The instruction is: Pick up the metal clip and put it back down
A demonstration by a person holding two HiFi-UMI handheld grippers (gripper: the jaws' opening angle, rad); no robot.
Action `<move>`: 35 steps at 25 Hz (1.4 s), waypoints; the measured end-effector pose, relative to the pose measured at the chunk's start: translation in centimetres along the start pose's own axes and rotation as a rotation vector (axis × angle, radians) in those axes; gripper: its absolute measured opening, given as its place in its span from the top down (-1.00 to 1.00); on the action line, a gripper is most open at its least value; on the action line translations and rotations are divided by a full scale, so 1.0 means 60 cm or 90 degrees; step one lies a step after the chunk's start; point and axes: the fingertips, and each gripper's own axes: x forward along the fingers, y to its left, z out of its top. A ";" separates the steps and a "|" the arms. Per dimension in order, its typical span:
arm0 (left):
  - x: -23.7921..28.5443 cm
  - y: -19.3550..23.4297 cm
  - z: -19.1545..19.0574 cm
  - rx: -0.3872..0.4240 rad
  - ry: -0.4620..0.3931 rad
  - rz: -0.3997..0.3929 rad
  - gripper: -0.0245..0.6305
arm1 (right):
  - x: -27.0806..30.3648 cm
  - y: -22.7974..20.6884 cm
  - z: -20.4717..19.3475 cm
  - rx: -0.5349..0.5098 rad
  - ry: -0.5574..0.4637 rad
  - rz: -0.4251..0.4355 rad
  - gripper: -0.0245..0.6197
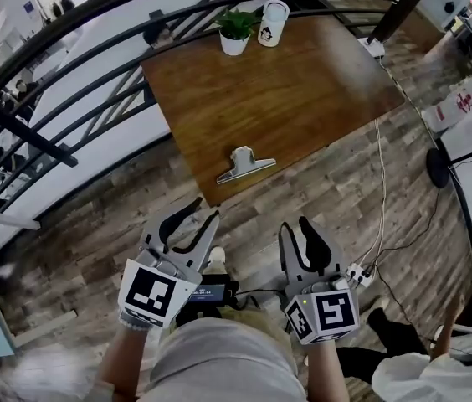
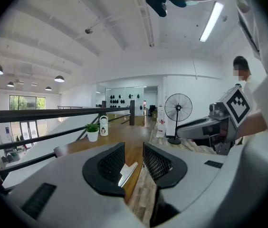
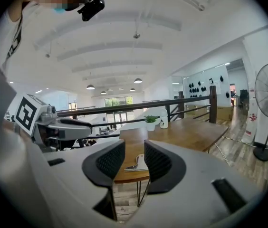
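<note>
Closest of all is the person's grey top (image 1: 219, 363), at the bottom of the head view. Just past it come the two grippers, each with a black-and-white cube (image 1: 148, 294) on its back. The left gripper (image 1: 207, 209) and the right gripper (image 1: 295, 224) sit side by side over the wooden floor (image 1: 85, 241), and both point at the table. Each gripper's own view shows its two jaws partly apart with nothing between them, so both are empty. A bit further on, the metal clip (image 1: 244, 164) lies on the brown table (image 1: 303, 90), close to the near edge and apart from both grippers. At the far end of the table stand a small green plant (image 1: 236, 30) in a white pot and a white cup (image 1: 273, 22) just beside it. Behind the table runs a black railing (image 1: 94, 53).
</note>
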 end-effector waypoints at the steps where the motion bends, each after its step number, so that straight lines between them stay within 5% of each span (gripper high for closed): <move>1: 0.010 0.010 0.001 0.001 0.000 -0.005 0.55 | 0.015 -0.002 0.003 0.001 0.001 -0.002 0.50; 16: 0.086 0.077 -0.019 -0.006 0.016 -0.063 0.55 | 0.117 -0.016 0.003 0.001 0.030 -0.023 0.50; 35: 0.135 0.091 -0.065 -0.034 0.051 -0.014 0.55 | 0.186 -0.047 -0.037 -0.039 0.082 0.059 0.50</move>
